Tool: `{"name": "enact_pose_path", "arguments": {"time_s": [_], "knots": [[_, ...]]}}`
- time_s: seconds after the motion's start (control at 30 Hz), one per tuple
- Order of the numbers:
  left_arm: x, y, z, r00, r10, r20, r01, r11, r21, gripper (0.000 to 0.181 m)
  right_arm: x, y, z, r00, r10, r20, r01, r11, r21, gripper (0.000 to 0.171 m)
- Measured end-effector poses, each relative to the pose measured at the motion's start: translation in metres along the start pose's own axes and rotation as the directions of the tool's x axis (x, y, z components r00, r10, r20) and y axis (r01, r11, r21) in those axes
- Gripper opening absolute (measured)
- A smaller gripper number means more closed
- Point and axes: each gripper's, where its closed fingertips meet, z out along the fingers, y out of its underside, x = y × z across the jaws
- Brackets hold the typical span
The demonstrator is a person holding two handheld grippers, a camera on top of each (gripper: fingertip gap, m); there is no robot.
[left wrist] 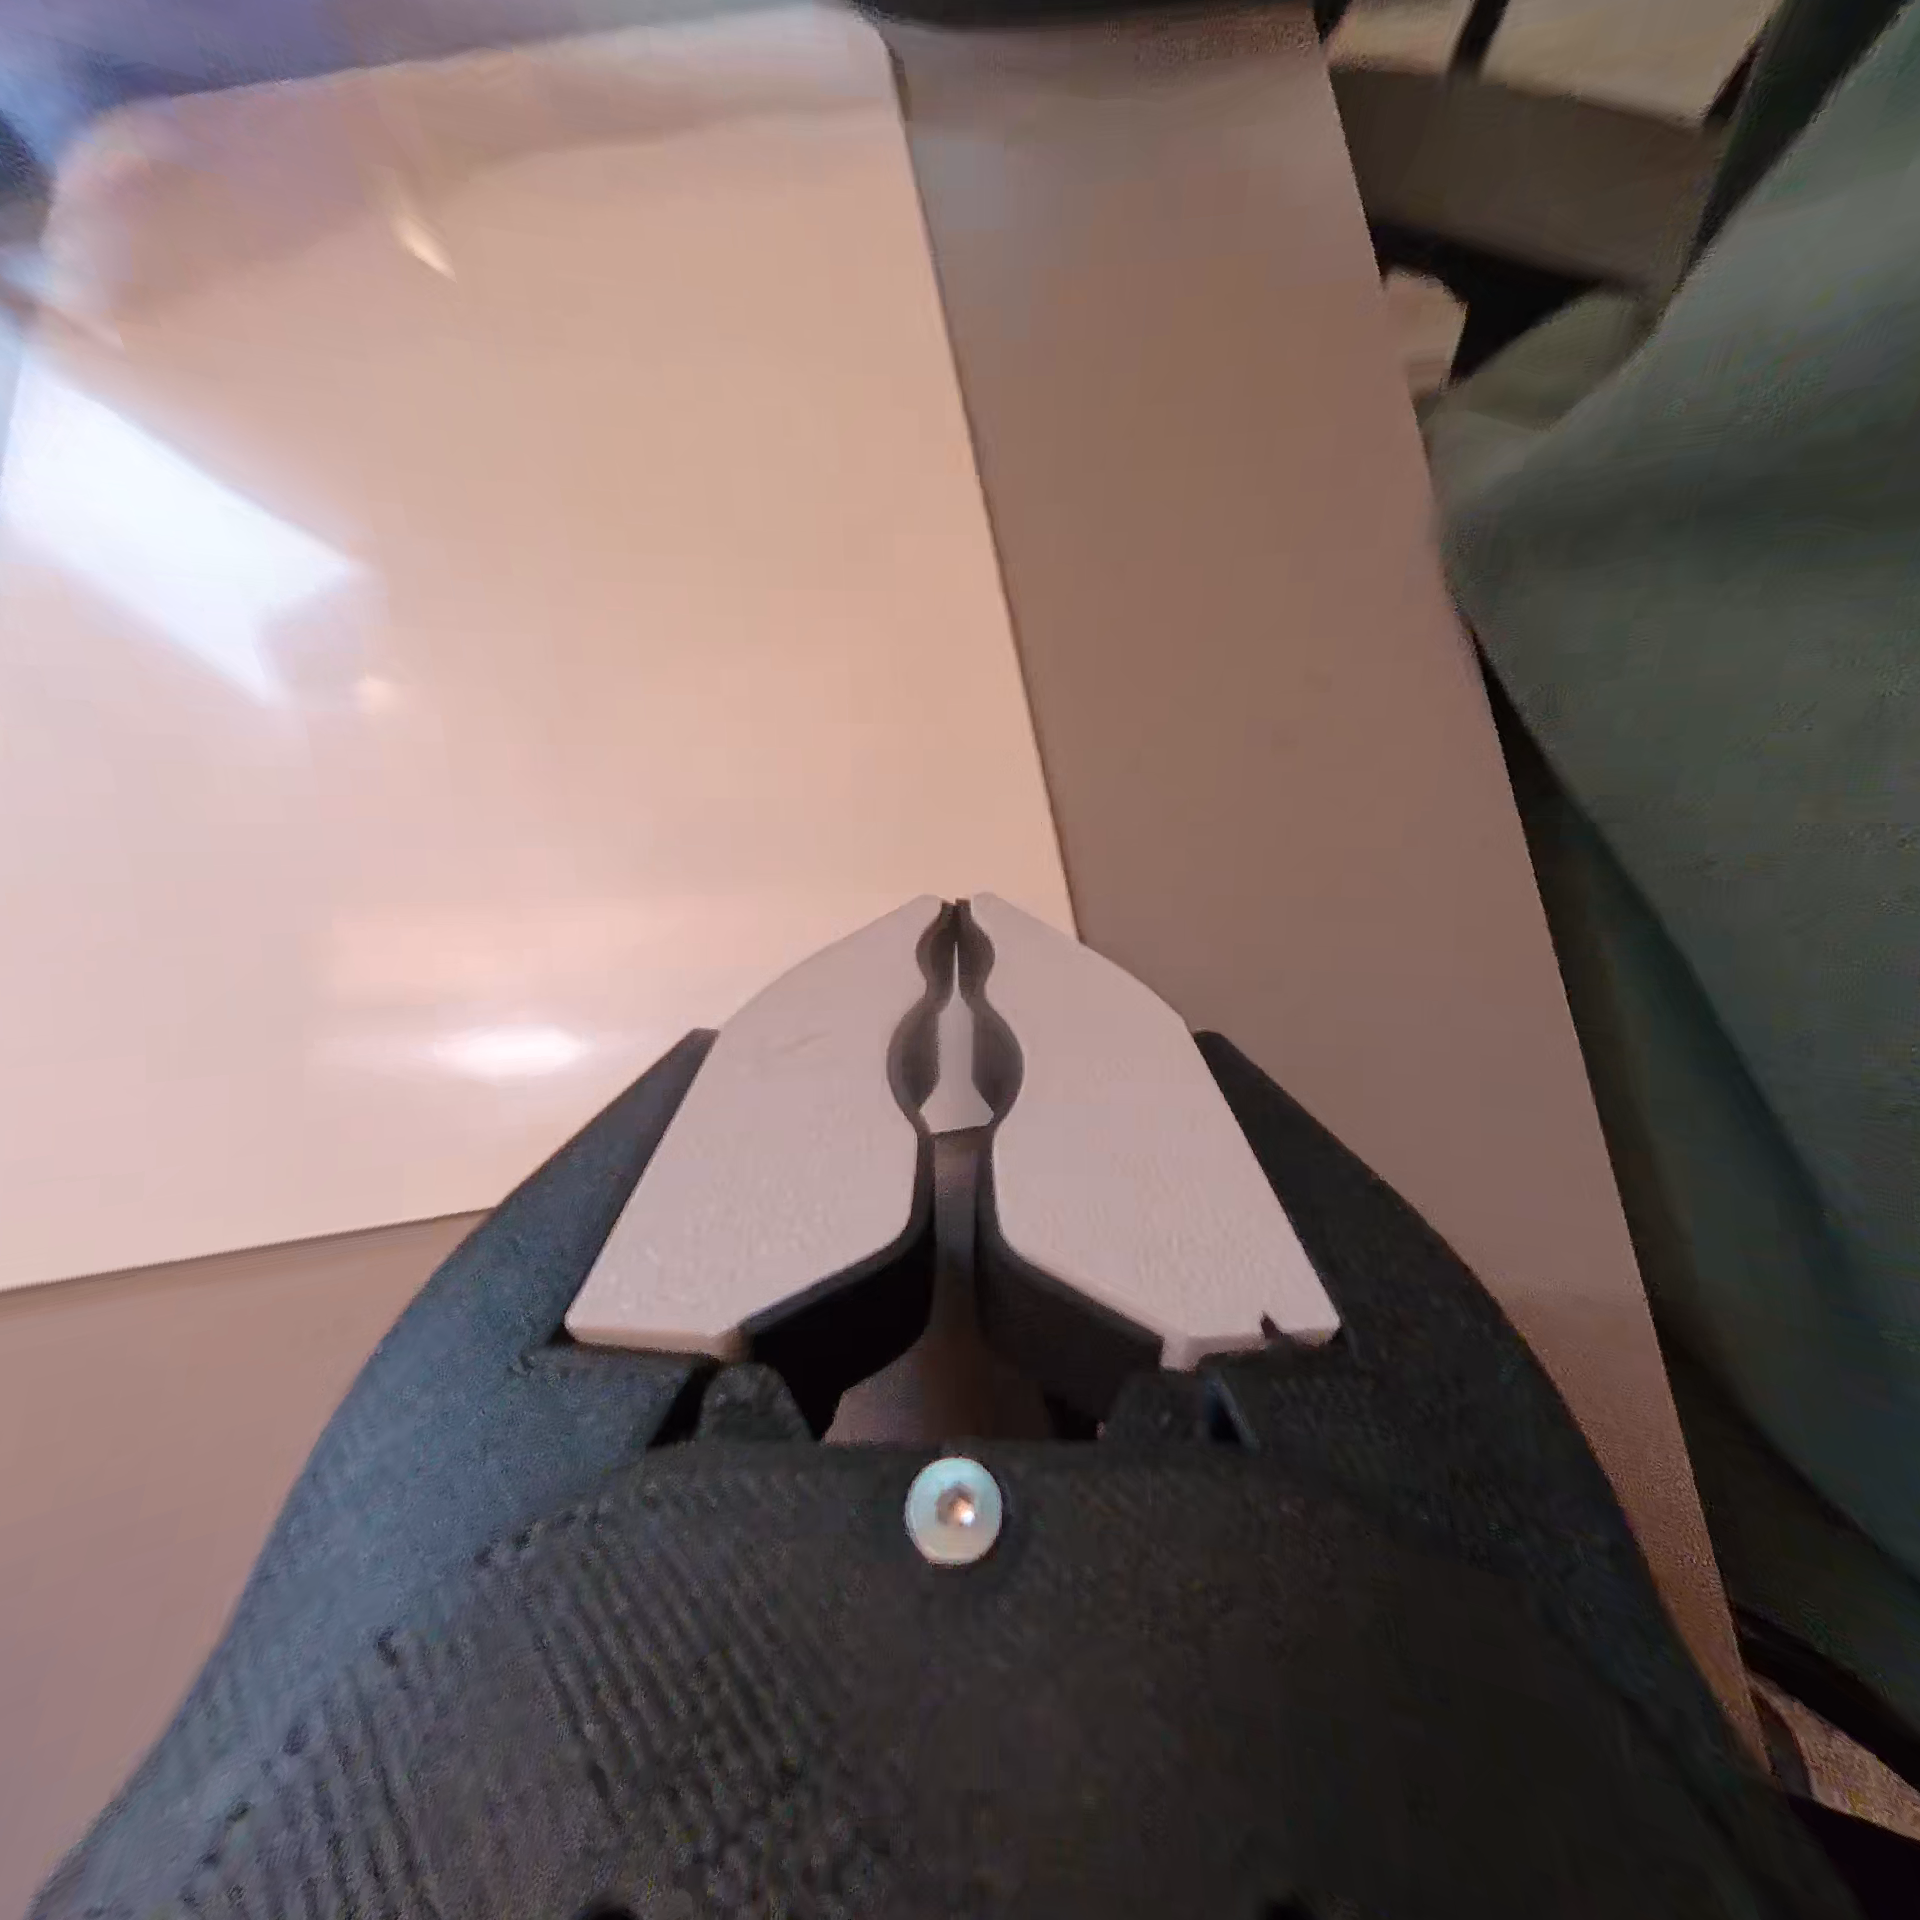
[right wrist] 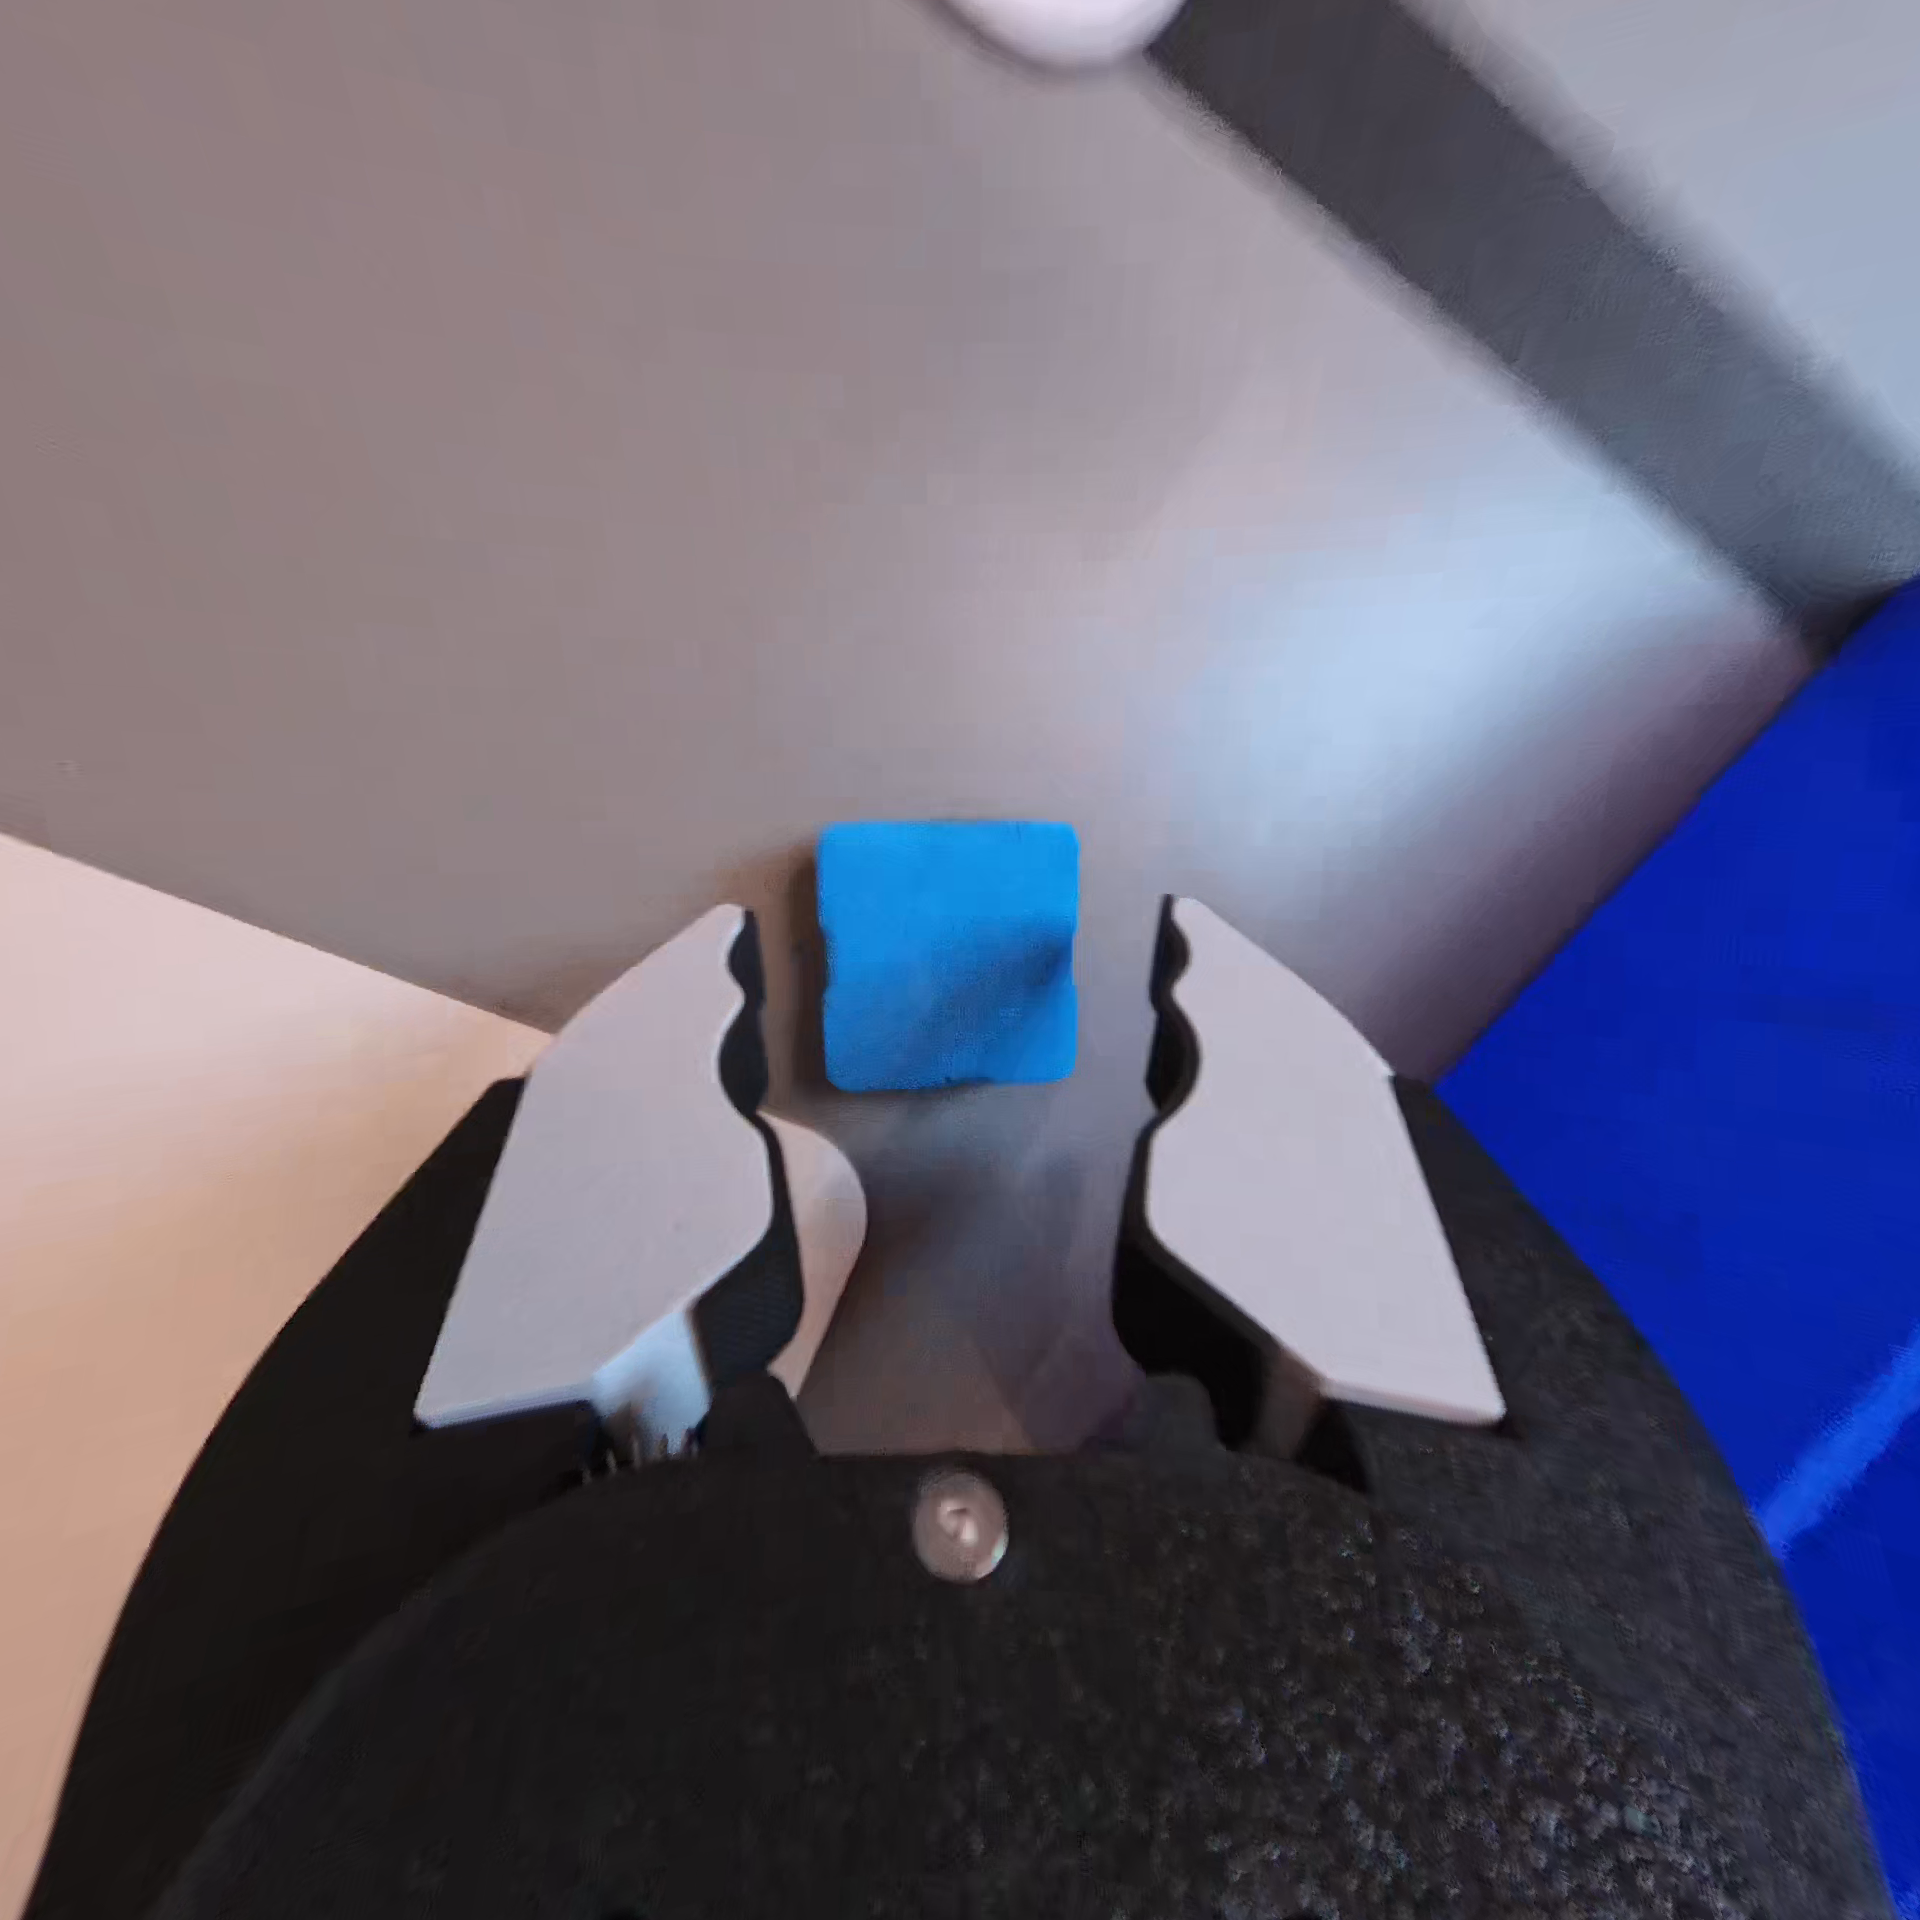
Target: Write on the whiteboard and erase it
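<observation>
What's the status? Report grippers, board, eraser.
Left gripper shut, empty, over blank whiteboard. Right gripper open, straddling blue eraser on table, no contact. Nothing in the way.

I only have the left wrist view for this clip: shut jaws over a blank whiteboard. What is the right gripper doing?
Observer: The right gripper is open, with a small blue eraser block lying between its jaws, not yet gripped.
Operator: Is the block on the whiteboard?
Observer: No, it sits on the grey table; the whiteboard corner shows only at lower left there.
Operator: Anything else nearby?
Observer: A large dark-blue object fills the right edge of that view; I cannot tell what it is.
</observation>
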Motion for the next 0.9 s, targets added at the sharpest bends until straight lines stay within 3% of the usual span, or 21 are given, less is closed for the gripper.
{"name": "enact_pose_path", "arguments": {"time_s": [0.13, 0.2, 0.23, 0.27, 0.33, 0.43, 0.5, 0.53, 0.67, 0.77, 0.8, 0.87, 0.9], "knots": [[-0.052, -0.025, -0.055, 0.979, -0.101, 0.179, 0.066, 0.980, 0.190, 0.000, -0.030, -0.032, -0.065, 0.994, -0.109, -0.026, 0.110, 0.897, 0.427, 0.084], [-0.089, -0.029, -0.112, 0.933, -0.180, 0.312, 0.094, 0.958, 0.270, 0.000, -0.054, -0.021, -0.089, 0.985, -0.175, 0.010, 0.146, 0.852, 0.502, 0.083], [-0.104, -0.025, -0.142, 0.906, -0.196, 0.376, 0.098, 0.960, 0.264, 0.004, -0.063, -0.012, -0.096, 0.978, -0.206, 0.021, 0.166, 0.841, 0.514, 0.082], [-0.121, -0.015, -0.170, 0.867, -0.199, 0.457, 0.117, 0.972, 0.202, 0.039, -0.070, -0.002, -0.100, 0.972, -0.235, 0.023, 0.190, 0.835, 0.516, 0.081], [-0.153, 0.016, -0.219, 0.800, -0.118, 0.588, 0.165, 0.986, -0.026, 0.050, -0.078, 0.016, -0.105, 0.959, -0.283, 0.029, 0.228, 0.825, 0.517, 0.079], [-0.176, 0.066, -0.248, 0.870, 0.009, 0.493, 0.204, 0.903, -0.378, 0.044, -0.090, 0.033, -0.109, 0.946, -0.311, 0.089, 0.218, 0.816, 0.535, 0.074], [-0.187, 0.111, -0.260, 0.924, 0.101, 0.368, 0.182, 0.730, -0.658, 0.046, -0.093, 0.040, -0.106, 0.944, -0.312, 0.109, 0.206, 0.814, 0.543, 0.073], [-0.192, 0.127, -0.260, 0.945, 0.095, 0.314, 0.177, 0.656, -0.733, 0.047, -0.095, 0.043, -0.104, 0.943, -0.310, 0.117, 0.201, 0.815, 0.543, 0.072], [-0.193, 0.184, -0.247, 0.994, 0.022, 0.110, 0.094, 0.381, -0.920, 0.049, -0.104, 0.055, -0.095, 0.937, -0.329, 0.117, 0.223, 0.823, 0.523, 0.071], [-0.180, 0.215, -0.243, 0.998, -0.061, 0.000, 0.015, 0.246, -0.969, 0.042, -0.106, 0.066, -0.093, 0.927, -0.361, 0.096, 0.271, 0.826, 0.495, 0.070], [-0.177, 0.223, -0.240, 0.997, -0.072, -0.029, -0.012, 0.226, -0.974, 0.029, -0.107, 0.067, -0.094, 0.925, -0.369, 0.097, 0.276, 0.824, 0.494, 0.069], [-0.179, 0.224, -0.236, 0.997, -0.052, -0.057, -0.044, 0.213, -0.976, 0.024, -0.109, 0.066, -0.099, 0.920, -0.377, 0.109, 0.275, 0.817, 0.506, 0.067], [-0.184, 0.213, -0.230, 0.999, -0.033, -0.029, -0.019, 0.271, -0.962, 0.019, -0.113, 0.062, -0.104, 0.917, -0.381, 0.119, 0.267, 0.808, 0.525, 0.066]]}}
